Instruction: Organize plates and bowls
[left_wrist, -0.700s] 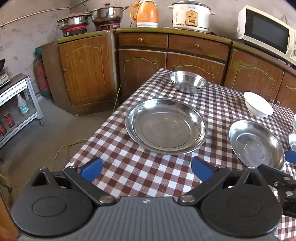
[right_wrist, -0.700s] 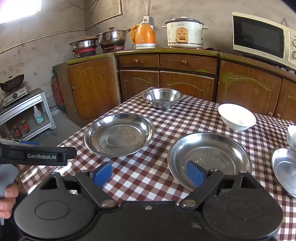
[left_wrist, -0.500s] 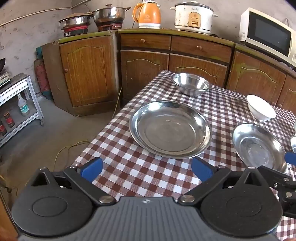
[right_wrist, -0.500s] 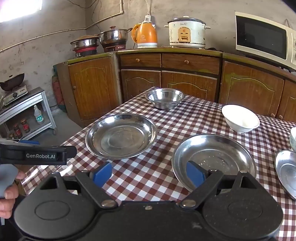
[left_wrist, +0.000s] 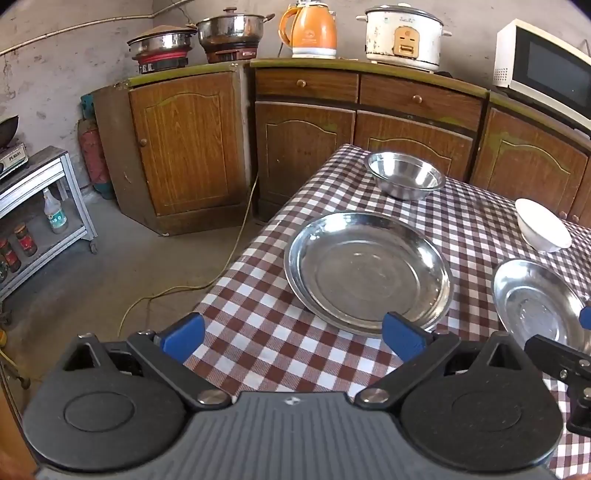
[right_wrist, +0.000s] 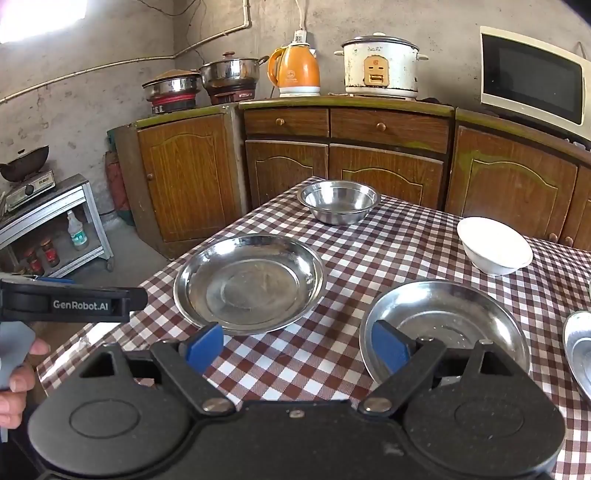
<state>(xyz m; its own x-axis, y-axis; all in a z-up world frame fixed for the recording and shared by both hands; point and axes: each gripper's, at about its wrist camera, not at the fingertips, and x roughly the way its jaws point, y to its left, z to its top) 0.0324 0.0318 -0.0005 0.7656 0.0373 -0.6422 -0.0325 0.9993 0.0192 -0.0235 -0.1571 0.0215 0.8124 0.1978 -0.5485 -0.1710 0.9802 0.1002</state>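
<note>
Both hand-held grippers, left (left_wrist: 293, 334) and right (right_wrist: 297, 345), hung spread and empty over the surface's (right_wrist: 369, 254) near edge. Nothing looked stacked yet: a large steel plate (right_wrist: 249, 282) lay toward the left edge, a second plate (right_wrist: 443, 325) beside it, a steel bowl (right_wrist: 339, 201) at the far corner, a white bowl (right_wrist: 495, 245) further right. Between them lay only checked cloth, so nothing blocked a reach.
</note>
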